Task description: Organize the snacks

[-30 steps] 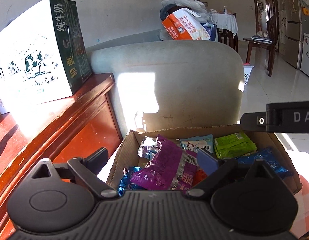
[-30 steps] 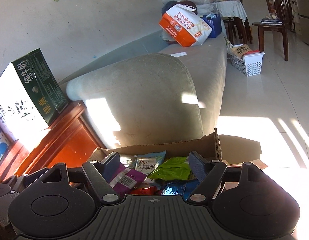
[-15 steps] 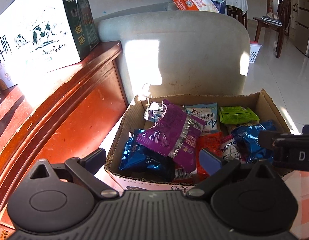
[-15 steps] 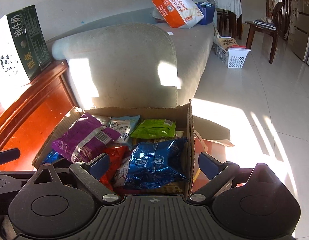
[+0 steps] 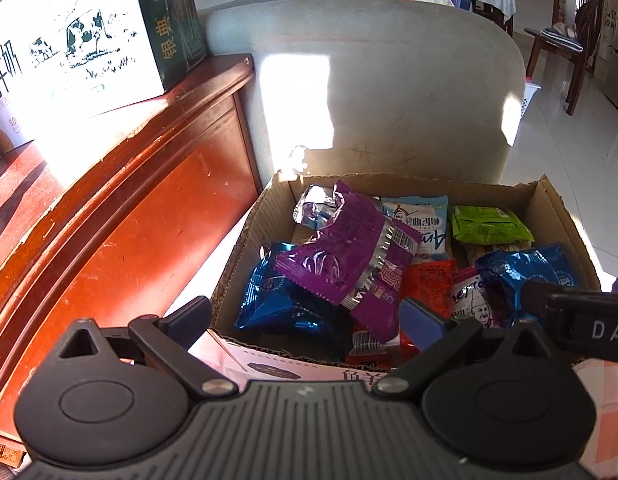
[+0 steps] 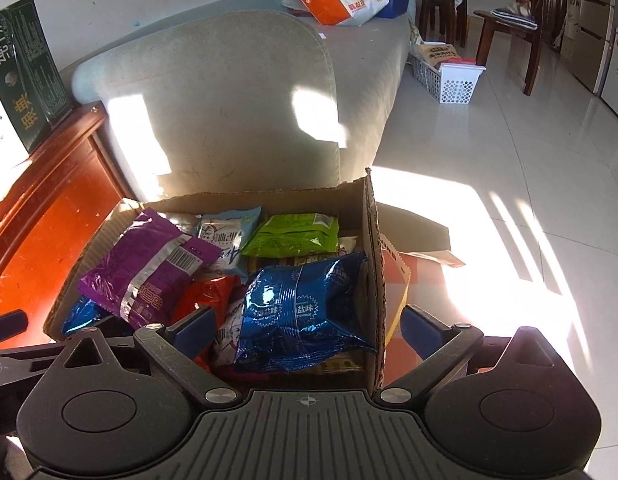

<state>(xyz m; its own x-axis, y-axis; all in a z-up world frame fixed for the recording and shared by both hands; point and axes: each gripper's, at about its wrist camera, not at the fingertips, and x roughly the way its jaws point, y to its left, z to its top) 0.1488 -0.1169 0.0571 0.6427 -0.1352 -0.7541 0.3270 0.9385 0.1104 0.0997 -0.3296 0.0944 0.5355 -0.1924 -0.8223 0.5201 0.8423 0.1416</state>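
An open cardboard box [image 5: 409,179] [image 6: 269,197] on the floor holds several snack packets. On top lie a purple packet [image 5: 349,252] [image 6: 149,264], a green one [image 5: 489,224] [image 6: 293,232], a red one [image 5: 429,284] and blue ones [image 5: 277,296] [image 6: 305,308]. My left gripper [image 5: 305,314] hovers open over the box's near left corner, with nothing pressed between its fingers. My right gripper [image 6: 309,322] hangs above the near right part, over the blue packet. Its jaws are opening and the pads touch nothing. One right finger [image 5: 581,320] shows in the left wrist view.
A red-brown wooden cabinet [image 5: 129,200] stands left of the box, with a milk carton case [image 5: 69,40] on top. A grey sofa arm [image 5: 389,80] rises behind the box. Sunlit tiled floor [image 6: 509,200] spreads to the right, with a white basket [image 6: 449,76] and a chair [image 6: 509,20] farther off.
Both grippers have tipped downward, so the box and its packets fill more of each view. The right jaws have spread wider, the left ones slightly.
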